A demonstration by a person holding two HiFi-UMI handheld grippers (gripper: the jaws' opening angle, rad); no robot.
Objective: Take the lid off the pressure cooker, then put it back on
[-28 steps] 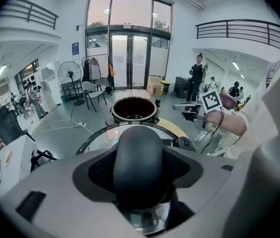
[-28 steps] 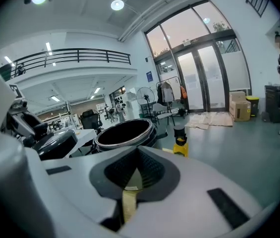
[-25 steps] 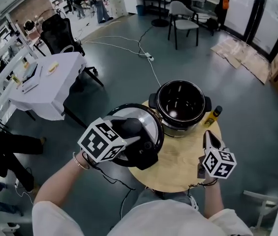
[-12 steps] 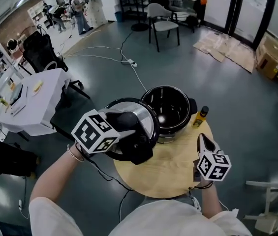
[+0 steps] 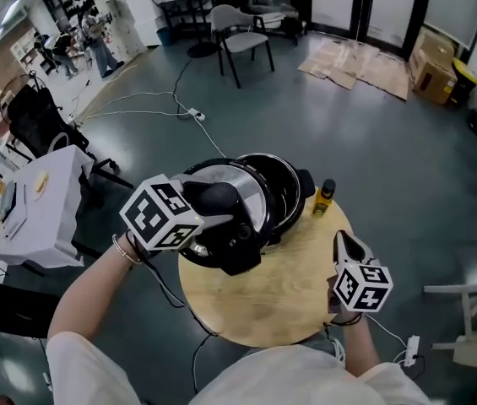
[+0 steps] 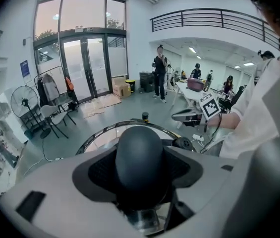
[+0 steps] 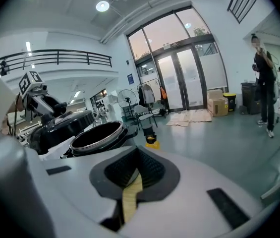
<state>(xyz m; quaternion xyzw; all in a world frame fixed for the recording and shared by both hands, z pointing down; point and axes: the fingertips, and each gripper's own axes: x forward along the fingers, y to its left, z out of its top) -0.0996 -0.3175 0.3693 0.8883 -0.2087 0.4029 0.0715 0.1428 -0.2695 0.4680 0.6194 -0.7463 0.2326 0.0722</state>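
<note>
Left hand-held gripper (image 6: 140,171) is clamped on the black knob (image 6: 140,155) of the pressure cooker lid (image 5: 251,188), holding the lid up over the left side of the open cooker (image 5: 287,184). Cooker sits at the round wooden bench's (image 5: 263,302) far edge, w/ a small yellow bottle (image 5: 324,197) just beside it. Right hand-held gripper (image 7: 130,182) is at the bench's right edge — jaws closed, nothing between them.

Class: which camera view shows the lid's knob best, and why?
Left gripper view: the knob fills the frame, with the jaws shut on it. The head view shows it small, from above. The right gripper view shows only the lid side-on, its knob hidden.
</note>
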